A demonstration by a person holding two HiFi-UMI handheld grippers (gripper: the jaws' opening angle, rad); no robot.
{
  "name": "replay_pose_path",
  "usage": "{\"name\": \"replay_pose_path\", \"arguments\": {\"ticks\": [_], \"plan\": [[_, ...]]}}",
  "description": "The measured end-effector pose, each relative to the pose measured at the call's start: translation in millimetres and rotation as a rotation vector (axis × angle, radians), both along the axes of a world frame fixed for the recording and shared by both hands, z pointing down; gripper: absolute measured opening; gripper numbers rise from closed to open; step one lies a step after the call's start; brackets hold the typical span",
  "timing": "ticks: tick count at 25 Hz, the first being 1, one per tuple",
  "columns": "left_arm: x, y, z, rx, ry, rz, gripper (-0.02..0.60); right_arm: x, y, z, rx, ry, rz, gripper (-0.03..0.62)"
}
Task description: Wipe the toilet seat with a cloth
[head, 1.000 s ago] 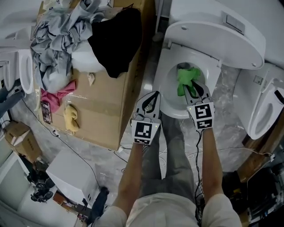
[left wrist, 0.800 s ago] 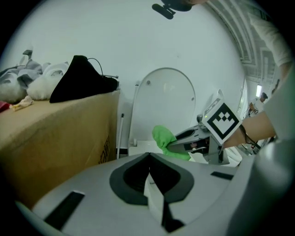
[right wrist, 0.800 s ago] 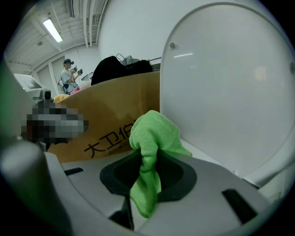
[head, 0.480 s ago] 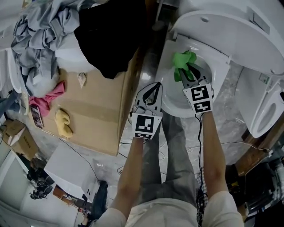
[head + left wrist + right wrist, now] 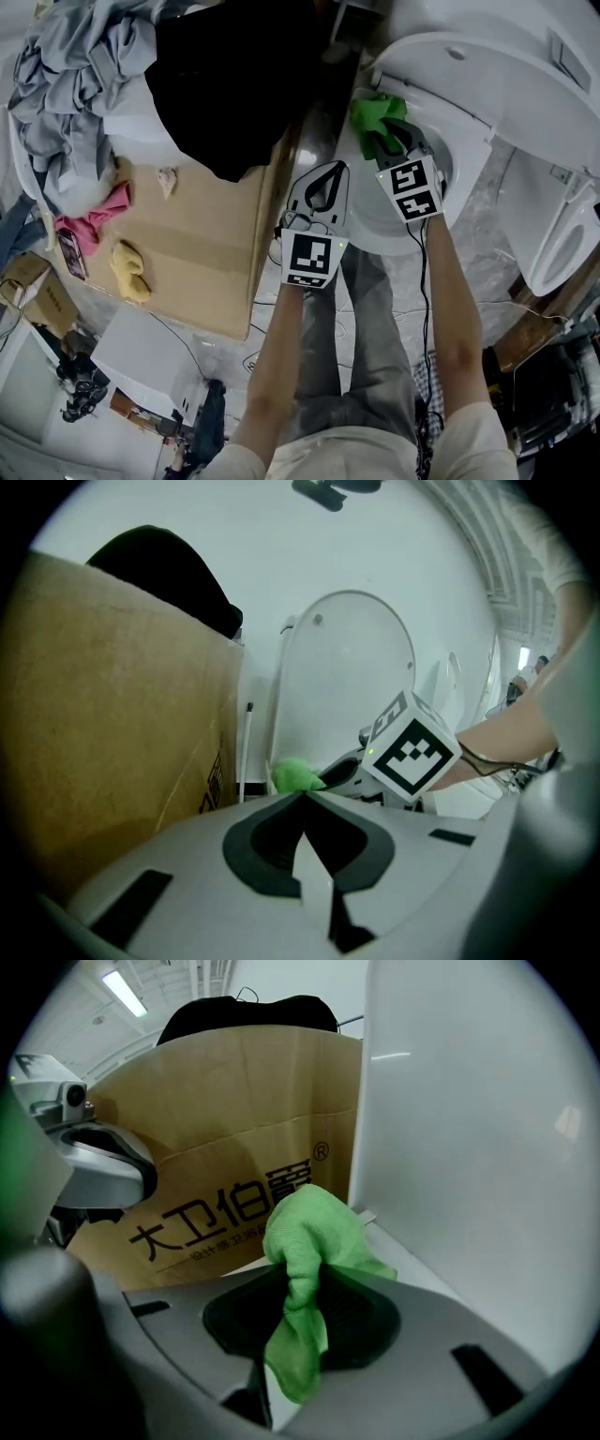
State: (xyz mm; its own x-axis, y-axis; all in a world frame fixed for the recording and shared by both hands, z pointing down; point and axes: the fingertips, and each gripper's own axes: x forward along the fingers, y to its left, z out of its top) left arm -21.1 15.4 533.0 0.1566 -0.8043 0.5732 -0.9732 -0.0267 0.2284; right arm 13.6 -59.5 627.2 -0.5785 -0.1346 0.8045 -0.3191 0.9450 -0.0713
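Observation:
A white toilet [image 5: 375, 230] with its lid [image 5: 487, 84] raised stands at the upper right of the head view. My right gripper [image 5: 387, 141] is shut on a green cloth [image 5: 371, 114], which lies at the rim's far left, close to the lid hinge. In the right gripper view the green cloth [image 5: 309, 1232] bunches between the jaws of the right gripper [image 5: 300, 1283], beside the lid [image 5: 478, 1129]. My left gripper [image 5: 324, 190] hovers shut and empty just left of the bowl. The left gripper view shows the left gripper [image 5: 305, 799], the green cloth [image 5: 295, 775] and the lid [image 5: 347, 686].
A big cardboard box [image 5: 187, 244] stands tight against the toilet's left side, carrying a black garment [image 5: 225, 84], grey clothes [image 5: 75, 66], a pink cloth [image 5: 89, 216] and a yellow cloth [image 5: 127, 267]. Another toilet [image 5: 562, 244] stands at the right. Cables lie on the floor.
My right gripper has carried the green cloth from the middle of the bowl up and left along the rim toward the hinge. The left gripper has barely moved.

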Motion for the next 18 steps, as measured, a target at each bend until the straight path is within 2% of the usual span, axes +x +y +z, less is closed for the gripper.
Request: {"name": "replay_pose_path", "arguments": {"ticks": [18], "plan": [[14, -25, -5, 0.008, -0.001, 0.016, 0.012, -12, -5, 17, -0.002, -0.022, -0.003, 0.097]]}}
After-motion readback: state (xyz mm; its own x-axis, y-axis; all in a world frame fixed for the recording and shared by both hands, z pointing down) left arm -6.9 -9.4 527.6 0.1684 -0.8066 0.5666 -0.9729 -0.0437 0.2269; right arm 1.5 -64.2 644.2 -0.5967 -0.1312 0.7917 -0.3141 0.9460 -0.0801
